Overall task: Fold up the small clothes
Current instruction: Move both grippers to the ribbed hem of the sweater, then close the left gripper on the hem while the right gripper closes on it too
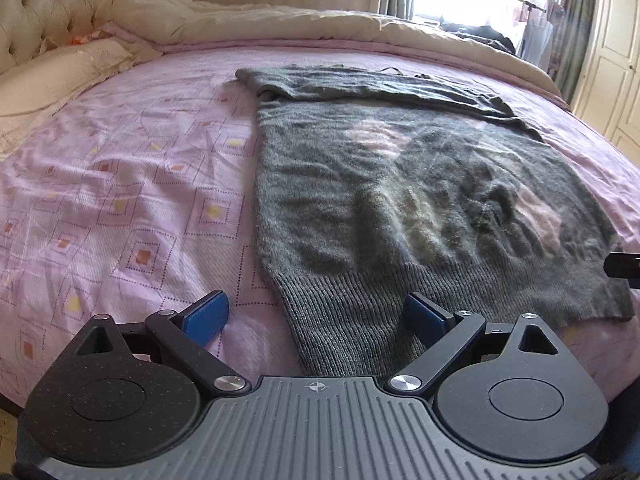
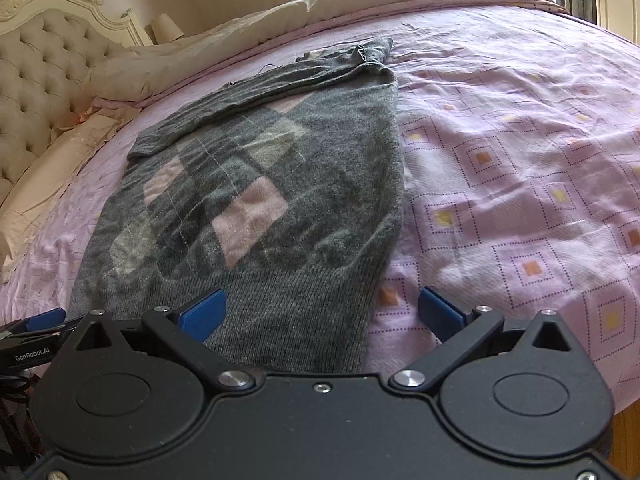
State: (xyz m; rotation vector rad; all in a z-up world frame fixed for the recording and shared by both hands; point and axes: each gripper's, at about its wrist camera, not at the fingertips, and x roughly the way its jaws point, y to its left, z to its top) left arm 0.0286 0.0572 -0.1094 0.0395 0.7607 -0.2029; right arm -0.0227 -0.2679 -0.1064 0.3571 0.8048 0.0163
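Observation:
A grey knit sweater (image 1: 400, 200) with pink and pale argyle diamonds lies flat on the pink bed, its sleeves folded across the top. It also shows in the right wrist view (image 2: 272, 200). My left gripper (image 1: 316, 320) is open and empty, its jaws straddling the left corner of the ribbed hem. My right gripper (image 2: 320, 316) is open and empty, its jaws straddling the right corner of the hem. The left gripper's fingertips (image 2: 44, 318) show at the left edge of the right wrist view.
The pink patterned bedsheet (image 1: 120, 200) covers the bed. A cream duvet (image 1: 280, 24) is bunched along the far side. A tufted headboard (image 2: 36, 68) and pillows (image 1: 60, 68) stand at the left. A wardrobe (image 1: 612, 52) and curtained window lie beyond.

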